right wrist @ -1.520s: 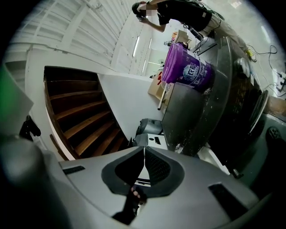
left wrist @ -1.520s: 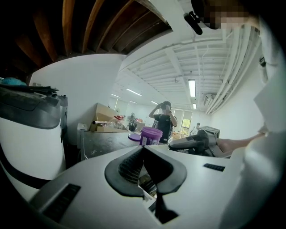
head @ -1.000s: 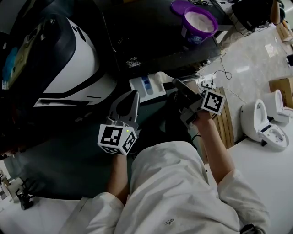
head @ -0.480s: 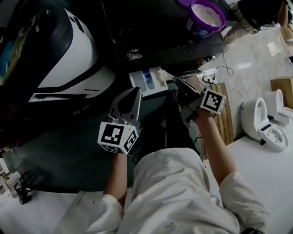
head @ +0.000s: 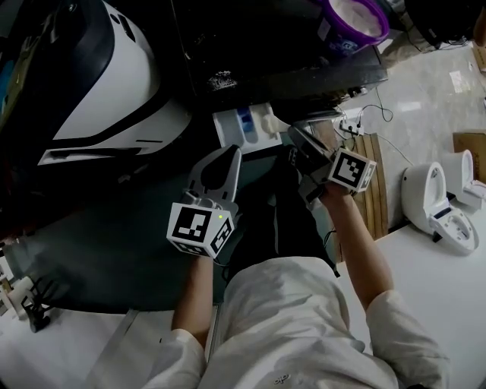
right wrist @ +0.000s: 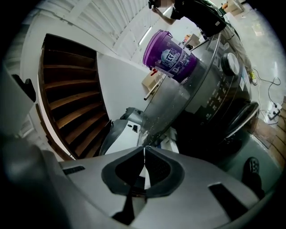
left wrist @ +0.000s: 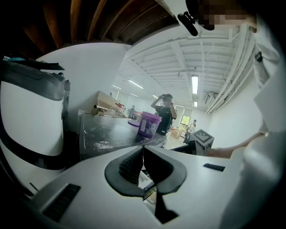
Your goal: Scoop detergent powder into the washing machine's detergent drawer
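Both your tongs are shut and empty. Your left gripper (head: 228, 154) sits low in front of the washer (head: 288, 53), and the left gripper view shows its jaws pressed tip to tip with nothing between them (left wrist: 143, 146). Your right gripper (head: 298, 140) is level with it, off to the right. Its own view shows its jaws closed in the same way, tips meeting on nothing (right wrist: 144, 147).

The drawer (head: 249, 125) is pulled out from the washer's front, just under the edge of the dark top. It is white with a blue part inside. Your left gripper's tips point at its near edge, close to it but apart. Your right gripper is just beside its right end.

The tub (head: 355, 23) stands on the washer's top, well apart from both grippers, open, with white powder (head: 358, 14) showing inside. From the left gripper view the tub (left wrist: 149, 125) stands at the far end of the top, with a purple lid (left wrist: 133, 122) lying just beside it and white specks (left wrist: 100, 144) scattered on the top nearer to you. From the right gripper view the tub (right wrist: 172, 53) stands high above the jaws.

A big white unit (head: 114, 83) stands to the left of the washer.
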